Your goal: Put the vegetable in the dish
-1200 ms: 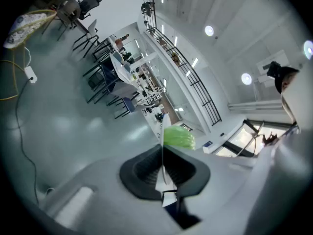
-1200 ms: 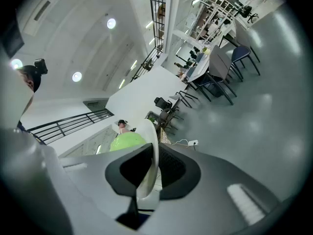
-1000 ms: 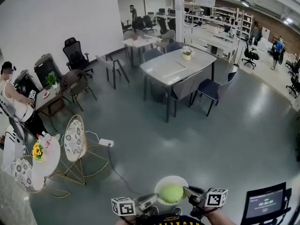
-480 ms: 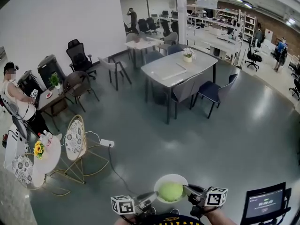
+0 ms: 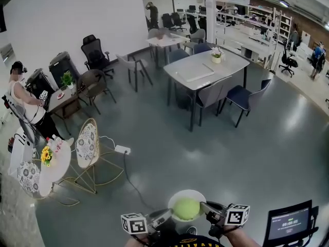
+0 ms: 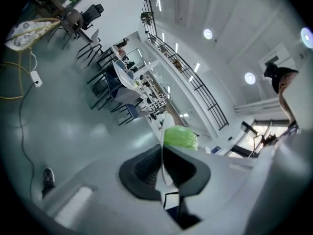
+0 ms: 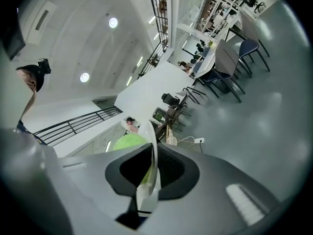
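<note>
A white dish [image 5: 178,197] is held up above the floor at the bottom middle of the head view, with a round green vegetable [image 5: 186,208] lying in it. My left gripper [image 5: 165,216] is shut on the dish's left rim and my right gripper [image 5: 205,208] on its right rim. In the left gripper view the dish rim [image 6: 167,131] runs edge-on between the jaws of the gripper [image 6: 163,164], with the vegetable [image 6: 180,137] just beyond. The right gripper view shows the same: rim [image 7: 152,138], gripper [image 7: 152,169], vegetable [image 7: 128,142].
A grey table [image 5: 203,72] with chairs stands ahead. At the left are a round white table [image 5: 57,168] with flowers, a wire chair [image 5: 86,143] and a power strip [image 5: 122,150] with its cable. A screen [image 5: 289,223] sits at the lower right. A person [image 5: 23,104] sits far left.
The room has slid to the right in the head view. The dish, the vegetable and both grippers keep their places in that view.
</note>
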A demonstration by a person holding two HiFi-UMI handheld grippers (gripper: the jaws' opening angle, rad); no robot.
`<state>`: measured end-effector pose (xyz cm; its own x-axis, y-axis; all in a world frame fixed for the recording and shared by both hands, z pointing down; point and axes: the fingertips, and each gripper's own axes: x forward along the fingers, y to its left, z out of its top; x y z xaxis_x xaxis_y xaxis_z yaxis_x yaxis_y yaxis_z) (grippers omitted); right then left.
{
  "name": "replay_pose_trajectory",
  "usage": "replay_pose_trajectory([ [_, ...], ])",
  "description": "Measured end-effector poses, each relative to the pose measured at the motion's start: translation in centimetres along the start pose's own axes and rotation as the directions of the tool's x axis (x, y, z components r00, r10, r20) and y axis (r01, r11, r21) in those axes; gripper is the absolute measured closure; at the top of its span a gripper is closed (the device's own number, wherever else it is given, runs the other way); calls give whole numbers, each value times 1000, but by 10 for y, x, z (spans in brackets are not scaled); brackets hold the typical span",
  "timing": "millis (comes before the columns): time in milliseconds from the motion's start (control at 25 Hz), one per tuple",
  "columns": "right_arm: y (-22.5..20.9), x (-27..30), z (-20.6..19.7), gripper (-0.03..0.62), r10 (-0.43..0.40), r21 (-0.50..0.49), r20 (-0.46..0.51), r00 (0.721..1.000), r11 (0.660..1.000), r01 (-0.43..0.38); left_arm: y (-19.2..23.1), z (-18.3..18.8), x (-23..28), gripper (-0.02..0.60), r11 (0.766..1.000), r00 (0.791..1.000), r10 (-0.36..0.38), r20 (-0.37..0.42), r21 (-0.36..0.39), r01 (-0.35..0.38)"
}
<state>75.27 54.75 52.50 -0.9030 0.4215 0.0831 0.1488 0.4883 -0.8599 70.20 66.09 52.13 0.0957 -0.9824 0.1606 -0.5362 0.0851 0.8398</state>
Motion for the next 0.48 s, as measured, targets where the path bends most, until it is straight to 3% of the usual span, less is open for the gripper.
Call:
replay_pose_trajectory([
  [200, -5, 29, 23, 566, -4, -4, 0, 1000, 1000, 4, 22, 34, 6, 565, 1000, 1000, -2, -1, -5, 2],
  [480, -16, 99, 65, 565, -30, -12, 39, 999, 999, 31, 60, 110, 6, 566, 999, 998, -46, -32, 5, 46],
])
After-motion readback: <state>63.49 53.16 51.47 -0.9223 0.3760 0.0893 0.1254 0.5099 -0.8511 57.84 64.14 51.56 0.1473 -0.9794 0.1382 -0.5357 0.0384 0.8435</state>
